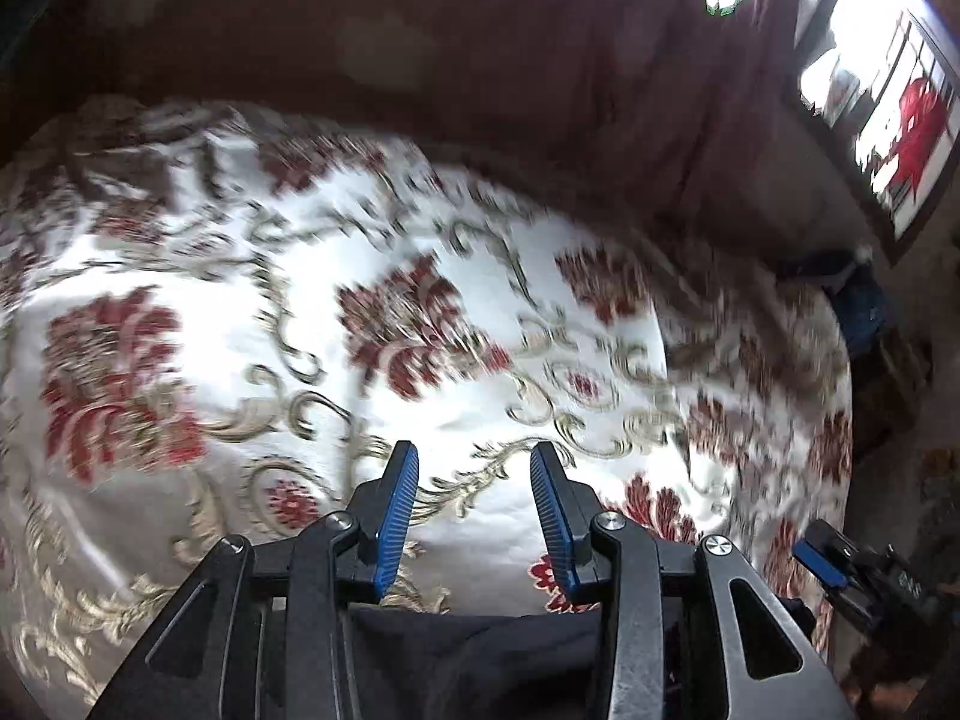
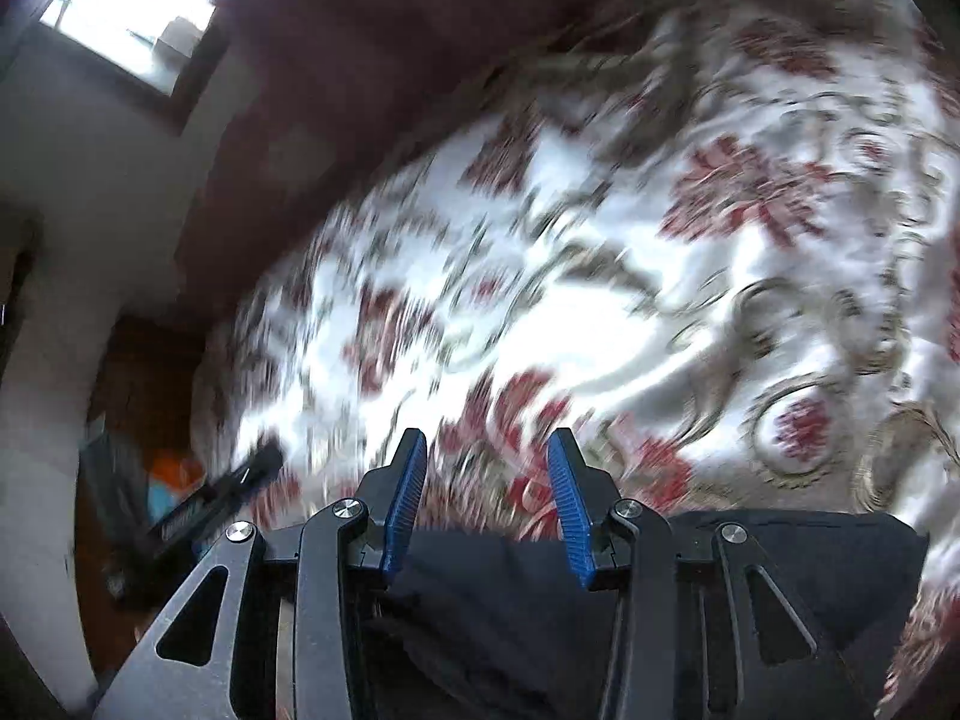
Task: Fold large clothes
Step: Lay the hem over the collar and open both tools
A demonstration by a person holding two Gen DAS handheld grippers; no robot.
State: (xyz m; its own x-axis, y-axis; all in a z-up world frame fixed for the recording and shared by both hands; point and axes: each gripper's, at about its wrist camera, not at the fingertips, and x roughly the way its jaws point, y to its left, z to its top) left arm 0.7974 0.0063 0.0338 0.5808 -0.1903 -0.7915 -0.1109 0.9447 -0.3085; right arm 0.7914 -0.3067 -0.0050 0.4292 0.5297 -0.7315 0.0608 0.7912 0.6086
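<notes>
Both jaws narrow-open w/ nothing between; dark garment (image 2: pixel 510 612) lies just below right gripper (image 2: pixel 487 456) and left gripper (image 1: pixel 474 468), on floral bedspread (image 1: pixel 240 276).

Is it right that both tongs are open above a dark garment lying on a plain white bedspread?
Not quite: the bedspread is white with red flowers and scrolls, as the left wrist view shows. The left tongs, right tongs and dark garment are as you said.

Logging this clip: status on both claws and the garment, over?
Left claw open, nothing between the pads. Right claw open, empty too. Dark garment lying on the floral bedspread, below both claws. Nothing in the way; picture blurred.
</notes>
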